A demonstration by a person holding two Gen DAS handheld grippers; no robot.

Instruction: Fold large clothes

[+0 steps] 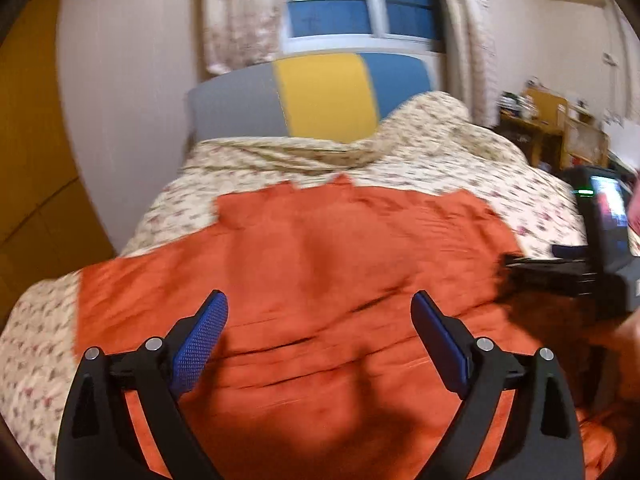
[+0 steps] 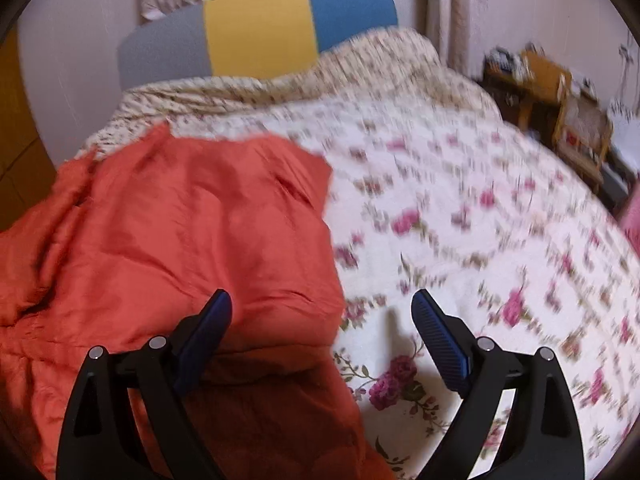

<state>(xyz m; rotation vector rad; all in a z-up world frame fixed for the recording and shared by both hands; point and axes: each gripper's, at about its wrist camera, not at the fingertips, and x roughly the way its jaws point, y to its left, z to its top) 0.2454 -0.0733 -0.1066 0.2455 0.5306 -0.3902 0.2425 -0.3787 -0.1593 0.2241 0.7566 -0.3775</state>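
Orange garment (image 1: 304, 280) spread flat on bed (image 2: 460, 200) for folding; left tongs (image 1: 320, 320) and right tongs (image 2: 322, 316) both apart, empty, right straddling its 3 o'clock edge.

Orange garment's (image 2: 180, 240) near edge cut off below; floral bedspread (image 2: 460, 208) and desk clutter (image 1: 516, 104) motion-blurred.
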